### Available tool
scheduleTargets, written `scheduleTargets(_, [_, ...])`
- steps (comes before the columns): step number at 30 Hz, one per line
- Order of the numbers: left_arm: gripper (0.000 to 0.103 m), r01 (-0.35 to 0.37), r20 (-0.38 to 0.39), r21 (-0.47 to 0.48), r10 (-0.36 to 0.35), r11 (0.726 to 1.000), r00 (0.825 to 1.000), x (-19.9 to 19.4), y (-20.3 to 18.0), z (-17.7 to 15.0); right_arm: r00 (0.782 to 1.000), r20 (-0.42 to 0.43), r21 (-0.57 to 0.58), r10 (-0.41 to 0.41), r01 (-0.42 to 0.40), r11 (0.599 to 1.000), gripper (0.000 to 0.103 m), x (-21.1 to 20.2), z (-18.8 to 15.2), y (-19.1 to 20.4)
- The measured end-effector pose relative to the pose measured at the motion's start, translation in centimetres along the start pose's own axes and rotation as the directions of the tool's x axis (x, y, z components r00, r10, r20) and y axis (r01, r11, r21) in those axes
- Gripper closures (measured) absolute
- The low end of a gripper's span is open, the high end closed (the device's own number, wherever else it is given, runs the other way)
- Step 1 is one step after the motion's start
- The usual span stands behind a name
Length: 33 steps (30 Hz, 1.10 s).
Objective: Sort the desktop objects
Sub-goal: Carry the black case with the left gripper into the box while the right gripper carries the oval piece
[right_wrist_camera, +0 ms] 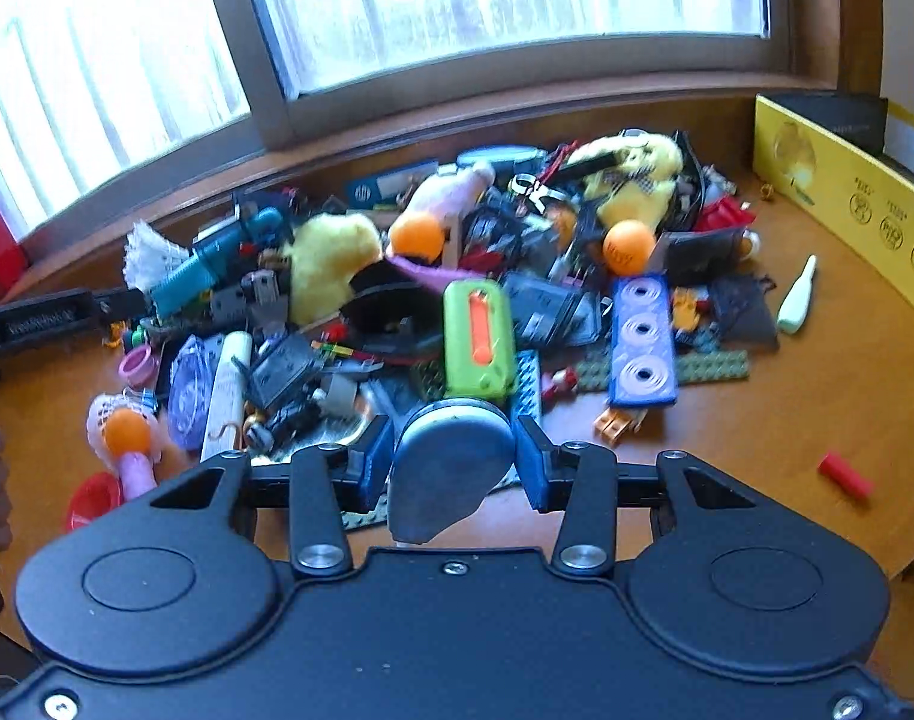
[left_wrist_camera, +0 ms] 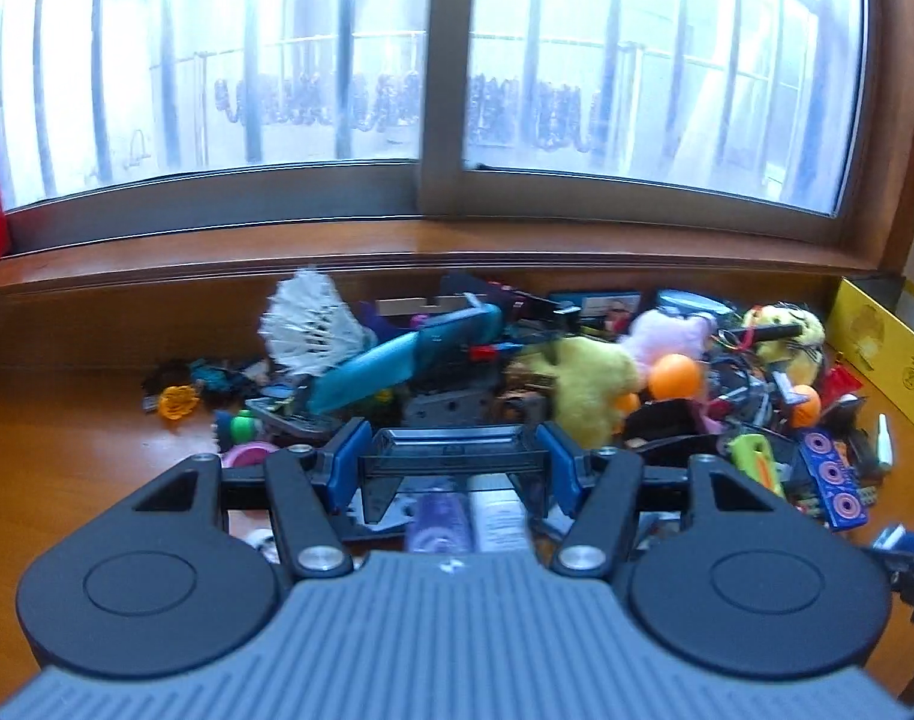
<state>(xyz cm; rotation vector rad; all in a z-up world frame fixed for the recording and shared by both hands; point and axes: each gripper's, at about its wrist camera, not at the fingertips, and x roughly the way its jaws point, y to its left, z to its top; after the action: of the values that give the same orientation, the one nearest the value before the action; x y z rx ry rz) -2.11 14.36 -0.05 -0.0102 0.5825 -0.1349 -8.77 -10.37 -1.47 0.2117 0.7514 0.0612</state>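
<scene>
In the left wrist view my left gripper (left_wrist_camera: pixel 454 462) is shut on a dark see-through plastic tray (left_wrist_camera: pixel 454 447), with the blue pads (left_wrist_camera: pixel 352 456) pressed on both of its ends. It hangs over the near edge of a pile of mixed small objects (left_wrist_camera: pixel 577 372). In the right wrist view my right gripper (right_wrist_camera: pixel 454 459) is shut on a grey-blue rounded object (right_wrist_camera: pixel 451 468) that fills the gap between its pads. It is held above the wooden desk (right_wrist_camera: pixel 817 396), just in front of the pile.
The pile holds a yellow plush (right_wrist_camera: pixel 331 264), orange balls (right_wrist_camera: pixel 628 246), a green case (right_wrist_camera: pixel 478 339), a blue strip with three rings (right_wrist_camera: pixel 642 342) and a shuttlecock (left_wrist_camera: pixel 310 324). A red cylinder (right_wrist_camera: pixel 844 474) and a white tube (right_wrist_camera: pixel 797 297) lie apart. A yellow box (right_wrist_camera: pixel 841 192) stands on the right, below the window.
</scene>
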Motion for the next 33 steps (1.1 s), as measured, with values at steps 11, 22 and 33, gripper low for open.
scheduleTargets(11, [0.040, 0.010, -0.019, 0.023, -0.009, 1.000, 1.000, -0.1, -5.1, -0.1, 0.997, 0.016, -0.014, 0.070, -0.070, 0.997, 0.061, -1.9, 0.5, -3.4])
scheduleTargets(22, [0.040, 0.009, -0.030, 0.048, -0.008, 0.999, 1.000, 0.9, -9.2, 0.1, 0.993, 0.046, -0.042, 0.106, -0.104, 0.994, 0.061, -2.7, 1.9, -6.3])
scheduleTargets(33, [0.039, 0.093, -0.006, 0.103, -0.093, 0.990, 0.996, 4.8, -13.2, 2.1, 0.995, 0.088, 0.005, 0.036, -0.037, 0.999, 0.061, -2.0, 3.8, -9.2])
